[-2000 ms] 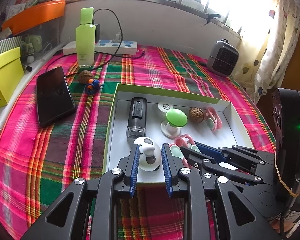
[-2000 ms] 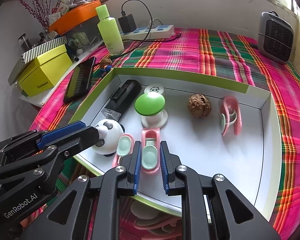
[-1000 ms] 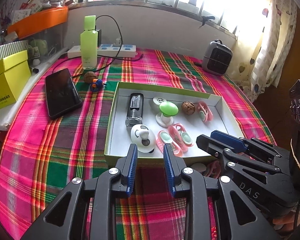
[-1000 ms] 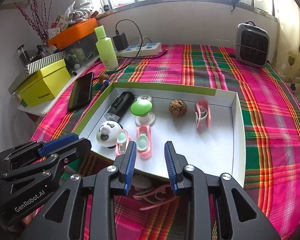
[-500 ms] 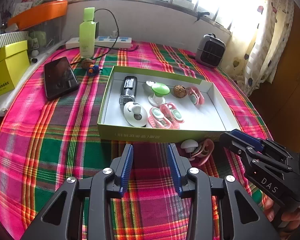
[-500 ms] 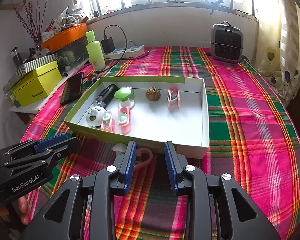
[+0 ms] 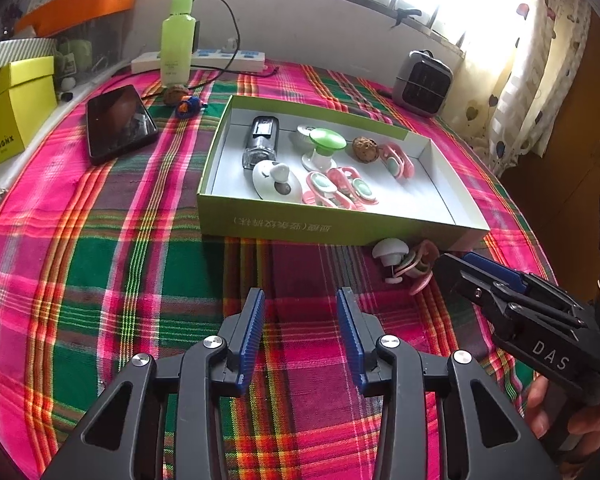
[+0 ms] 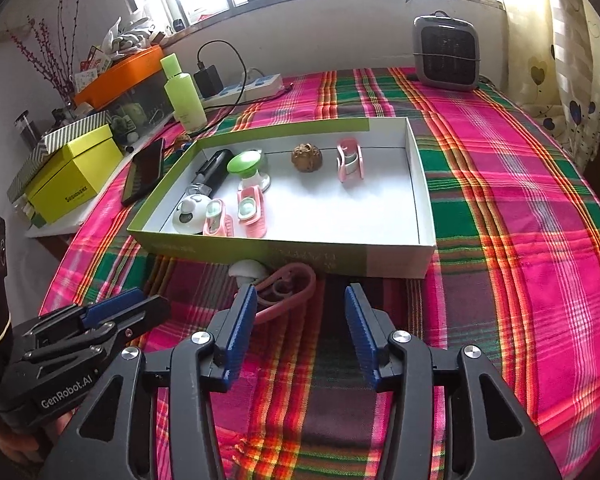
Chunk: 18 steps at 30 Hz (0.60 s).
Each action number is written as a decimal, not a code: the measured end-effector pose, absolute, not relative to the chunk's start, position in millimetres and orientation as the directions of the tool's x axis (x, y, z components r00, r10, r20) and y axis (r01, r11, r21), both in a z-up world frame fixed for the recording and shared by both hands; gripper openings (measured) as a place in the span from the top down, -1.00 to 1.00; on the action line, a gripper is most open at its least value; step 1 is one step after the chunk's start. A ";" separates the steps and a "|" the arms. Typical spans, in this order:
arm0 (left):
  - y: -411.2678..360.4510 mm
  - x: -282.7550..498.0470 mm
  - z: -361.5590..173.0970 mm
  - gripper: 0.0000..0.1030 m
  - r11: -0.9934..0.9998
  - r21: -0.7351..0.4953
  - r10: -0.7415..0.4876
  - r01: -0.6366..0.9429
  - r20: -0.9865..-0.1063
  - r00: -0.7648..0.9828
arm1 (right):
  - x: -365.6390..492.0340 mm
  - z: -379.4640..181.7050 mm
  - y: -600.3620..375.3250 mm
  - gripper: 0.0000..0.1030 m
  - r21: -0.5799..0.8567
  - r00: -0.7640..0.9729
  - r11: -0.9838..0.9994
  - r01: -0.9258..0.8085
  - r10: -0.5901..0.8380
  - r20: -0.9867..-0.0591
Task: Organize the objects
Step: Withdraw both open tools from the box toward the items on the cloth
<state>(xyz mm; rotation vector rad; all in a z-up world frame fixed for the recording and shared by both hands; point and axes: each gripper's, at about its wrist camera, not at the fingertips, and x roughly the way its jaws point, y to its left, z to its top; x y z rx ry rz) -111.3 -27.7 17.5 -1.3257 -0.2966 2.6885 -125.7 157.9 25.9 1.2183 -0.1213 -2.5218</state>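
A green box (image 7: 324, 222) (image 8: 284, 254) with a white inside sits on the plaid cloth. It holds a black bottle (image 7: 262, 142), a panda toy (image 7: 276, 182), a green-capped mushroom piece (image 7: 324, 146), a walnut (image 7: 365, 148) and three pink clips (image 7: 342, 190). A white mushroom piece (image 7: 388, 252) (image 8: 246, 270) and pink clips (image 7: 418, 264) (image 8: 290, 284) lie on the cloth against the box's near wall. My left gripper (image 7: 300, 324) is open and empty, in front of the box. My right gripper (image 8: 300, 320) is open and empty, just behind the loose clips.
A black phone (image 7: 118, 126), a walnut (image 7: 174, 94) and a small blue toy (image 7: 190, 106) lie left of the box. A green bottle (image 7: 176, 40), a power strip (image 7: 204, 60), a yellow box (image 7: 12, 116) and a grey heater (image 7: 424, 82) stand around the table's edges.
Both grippers let go of the panda toy and a pink clip inside the box, opened, and pulled back toward me. They now hang over the cloth in front of the box.
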 end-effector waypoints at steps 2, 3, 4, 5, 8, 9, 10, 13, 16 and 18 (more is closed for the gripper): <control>-27.9 -110.0 15.0 0.27 -0.974 -0.224 0.199 -0.035 -0.774 -0.601 | -128.7 23.8 158.2 0.09 0.247 -0.573 -0.940 0.236 -0.340 -0.746; -28.2 -109.3 13.5 0.27 -0.974 -0.224 0.201 -0.037 -0.776 -0.598 | -130.9 22.4 158.1 0.09 0.266 -0.567 -0.937 0.227 -0.349 -0.746; -29.0 -108.7 12.2 0.27 -0.973 -0.226 0.205 -0.040 -0.776 -0.596 | -132.9 21.1 157.6 0.09 0.276 -0.562 -0.936 0.217 -0.351 -0.749; -29.7 -107.8 12.1 0.27 -0.973 -0.227 0.207 -0.044 -0.772 -0.600 | -134.5 19.7 156.4 0.09 0.281 -0.557 -0.937 0.208 -0.349 -0.753; -31.6 -107.0 12.0 0.26 -0.975 -0.217 0.199 -0.045 -0.771 -0.605 | -136.6 18.3 152.0 0.09 0.280 -0.561 -0.940 0.195 -0.341 -0.754; -32.1 -107.1 11.6 0.26 -0.975 -0.217 0.203 -0.050 -0.769 -0.606 | -137.1 18.3 150.3 0.09 0.277 -0.563 -0.942 0.191 -0.336 -0.755; -32.9 -106.9 11.6 0.26 -0.974 -0.218 0.204 -0.051 -0.768 -0.607 | -138.1 17.8 148.8 0.09 0.274 -0.562 -0.943 0.189 -0.333 -0.757; -32.8 -106.7 11.5 0.26 -0.975 -0.213 0.204 -0.059 -0.764 -0.612 | -140.1 15.6 144.8 0.09 0.259 -0.561 -0.949 0.182 -0.316 -0.765; -33.2 -106.9 11.3 0.26 -0.975 -0.211 0.206 -0.065 -0.762 -0.614 | -140.1 16.1 143.8 0.09 0.242 -0.568 -0.954 0.179 -0.301 -0.766; -33.5 -107.0 11.4 0.26 -0.975 -0.213 0.209 -0.067 -0.760 -0.615 | -136.7 17.9 142.3 0.09 0.205 -0.578 -0.960 0.190 -0.279 -0.767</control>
